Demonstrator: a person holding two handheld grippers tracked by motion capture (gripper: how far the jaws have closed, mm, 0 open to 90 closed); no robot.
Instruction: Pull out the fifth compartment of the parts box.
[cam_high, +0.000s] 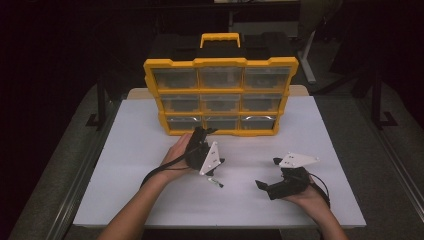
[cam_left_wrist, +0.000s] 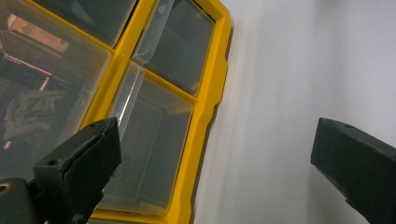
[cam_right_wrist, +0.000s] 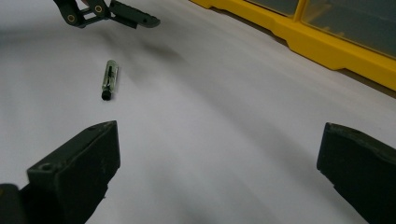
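The drawer organizer (cam_high: 220, 95) stands upright at the far middle of the counter (cam_high: 130, 150), its drawers facing the person. The left gripper (cam_high: 206, 133) sits just before its bottom row, toward the lower left drawer (cam_left_wrist: 149, 154). The right gripper (cam_high: 267, 172) rests nearer the person, well right of the left one and apart from the organizer. Between the two, just behind the left gripper on the near side, a small tube (cam_high: 215, 182) lies flat on the counter.
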